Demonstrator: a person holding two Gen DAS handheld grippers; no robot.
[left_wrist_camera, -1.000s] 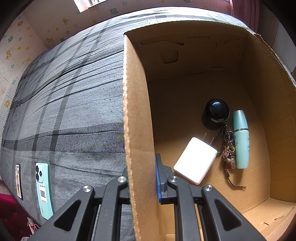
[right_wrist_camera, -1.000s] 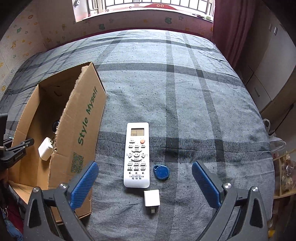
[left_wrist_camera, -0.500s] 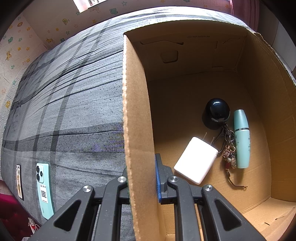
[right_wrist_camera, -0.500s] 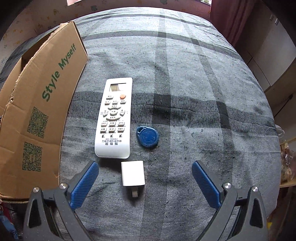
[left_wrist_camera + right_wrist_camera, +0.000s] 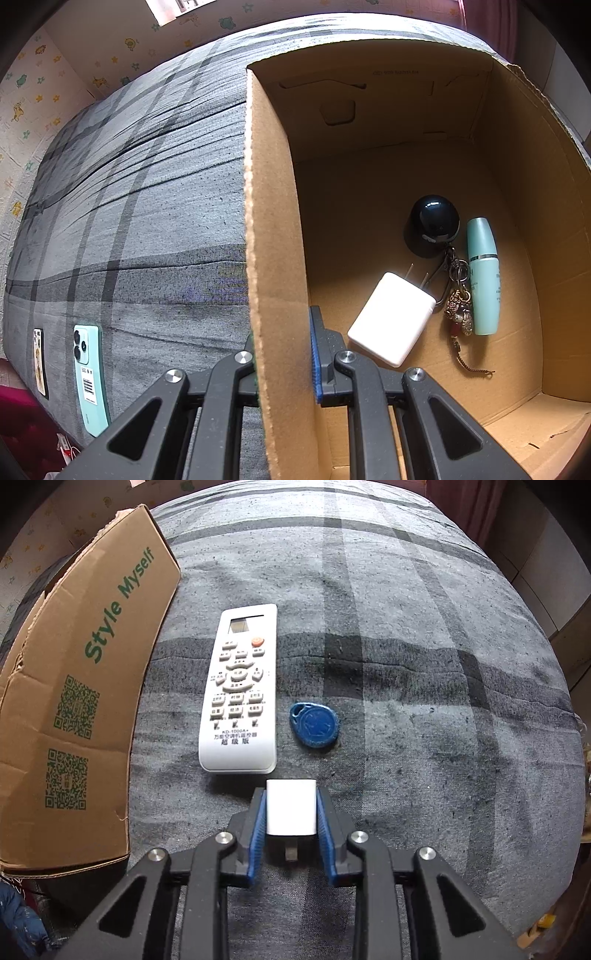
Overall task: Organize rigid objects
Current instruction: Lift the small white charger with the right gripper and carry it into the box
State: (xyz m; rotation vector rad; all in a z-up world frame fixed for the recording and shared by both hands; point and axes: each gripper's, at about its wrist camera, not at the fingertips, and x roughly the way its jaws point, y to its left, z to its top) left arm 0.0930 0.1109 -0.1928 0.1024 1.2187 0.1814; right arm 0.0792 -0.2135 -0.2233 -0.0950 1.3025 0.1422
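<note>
Right gripper [image 5: 291, 814] has its jaws clamped on the small white charger [image 5: 291, 806], blue pads pressed to both its sides, down on the grey plaid bed [image 5: 424, 701]. Just beyond at twelve o'clock lies the white remote [image 5: 242, 690], the blue key fob [image 5: 314, 723] at one o'clock. Left gripper [image 5: 284, 354] has its jaws shut tight on the cardboard box [image 5: 275, 221] wall. Inside, at two o'clock: a white adapter [image 5: 391, 319], a dark keychain [image 5: 435, 221] and a teal tube [image 5: 482, 275].
</note>
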